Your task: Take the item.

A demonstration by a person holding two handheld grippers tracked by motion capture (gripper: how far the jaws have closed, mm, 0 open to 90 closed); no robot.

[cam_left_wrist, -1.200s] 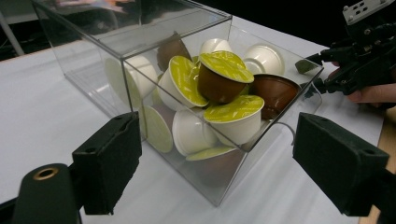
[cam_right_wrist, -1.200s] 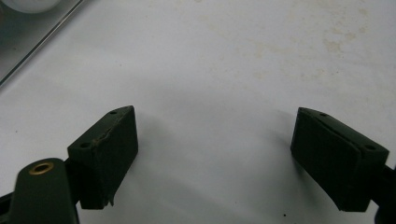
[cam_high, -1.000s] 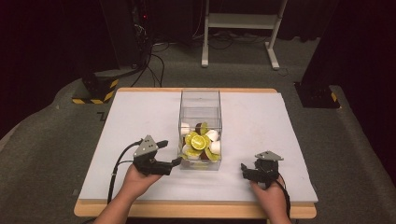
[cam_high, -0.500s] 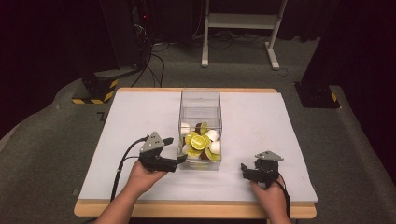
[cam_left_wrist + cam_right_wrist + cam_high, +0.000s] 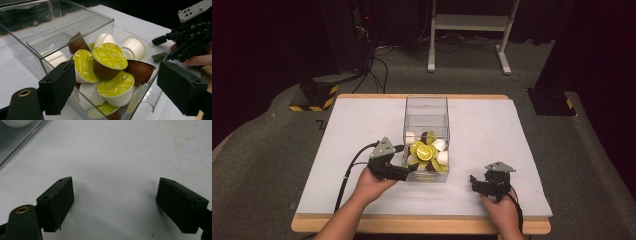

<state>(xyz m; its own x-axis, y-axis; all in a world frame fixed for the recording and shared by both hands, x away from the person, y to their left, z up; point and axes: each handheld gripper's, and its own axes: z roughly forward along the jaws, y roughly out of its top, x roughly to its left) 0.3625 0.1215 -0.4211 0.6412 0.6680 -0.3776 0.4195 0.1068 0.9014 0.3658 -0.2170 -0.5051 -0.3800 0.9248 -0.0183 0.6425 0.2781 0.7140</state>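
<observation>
Several coffee capsules (image 5: 110, 61) lie heaped at the near end of the clear plastic box (image 5: 426, 107), which stands at the middle of the white table (image 5: 512, 135); most show lime-green foil lids, a few are brown or white. The heap looks loose, so the likeliest trouble is a capsule slipping: if the left gripper (image 5: 409, 170) closes on the topmost green-lidded one off-centre, the smooth tapered cup could squirt aside and set the others rolling. A second risk is the box itself. Its thin wall stands just before the jaws, and a push against the rim could slide or tip the light box across the table. The foil lid could also dent under a hard squeeze.

The left gripper's jaws stand wide apart at the box's near left corner, holding nothing; whether they touch the wall cannot be told. The right gripper (image 5: 477, 184) sits well to the right of the box, low over bare table, jaws likewise wide and empty.
</observation>
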